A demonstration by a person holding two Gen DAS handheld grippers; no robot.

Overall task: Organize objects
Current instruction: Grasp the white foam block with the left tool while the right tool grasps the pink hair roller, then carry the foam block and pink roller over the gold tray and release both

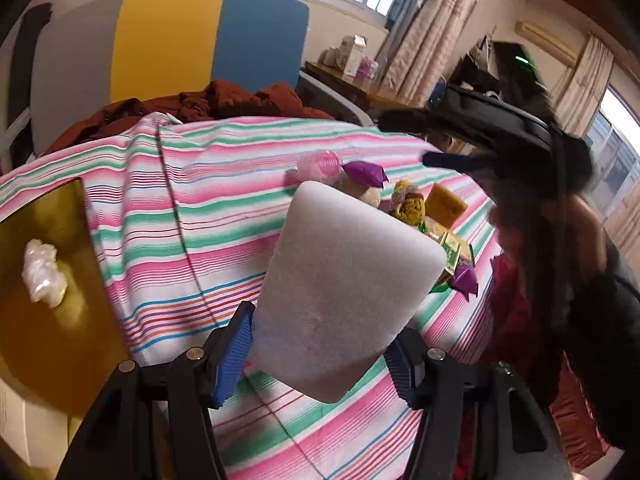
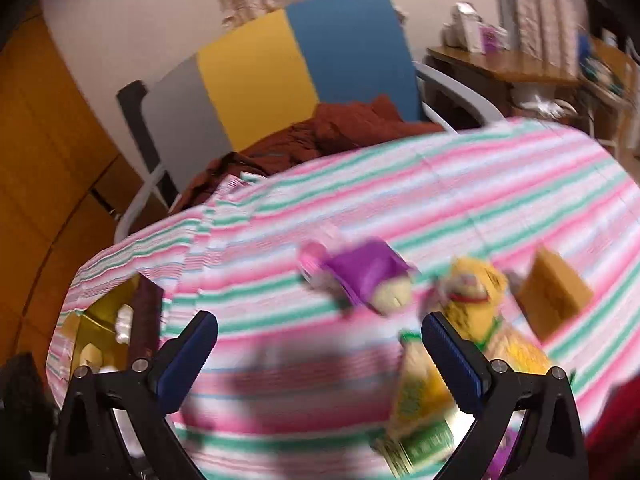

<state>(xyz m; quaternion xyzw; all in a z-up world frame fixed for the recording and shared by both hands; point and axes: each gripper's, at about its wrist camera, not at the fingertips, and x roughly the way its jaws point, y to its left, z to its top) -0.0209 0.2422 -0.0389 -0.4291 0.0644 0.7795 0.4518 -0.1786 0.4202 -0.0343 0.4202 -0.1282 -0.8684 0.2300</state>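
My left gripper point(image 1: 320, 354) is shut on a white foam block point(image 1: 344, 284), held tilted above the striped tablecloth point(image 1: 208, 208). To its left lies a gold tray point(image 1: 52, 320) with a crumpled white plastic wad point(image 1: 42, 272) on it. A heap of small things lies beyond the block: a pink plastic cup point(image 1: 320, 162), purple wrappers point(image 1: 366, 174), a yellow knitted toy point(image 1: 408, 202), an orange box point(image 1: 446, 202). My right gripper point(image 2: 320, 354) stands open over the cloth with nothing between its fingers; the purple wrapper point(image 2: 368, 270), yellow toy point(image 2: 476, 292) and a yellow-green packet point(image 2: 420, 412) lie ahead to its right.
A chair point(image 1: 168, 40) with grey, yellow and blue panels stands behind the table, with a rust-red cloth point(image 1: 216, 104) heaped on it. A person in dark clothes with a black headset point(image 1: 520, 132) leans in at the right. A wooden side table point(image 2: 500, 66) stands by the curtains.
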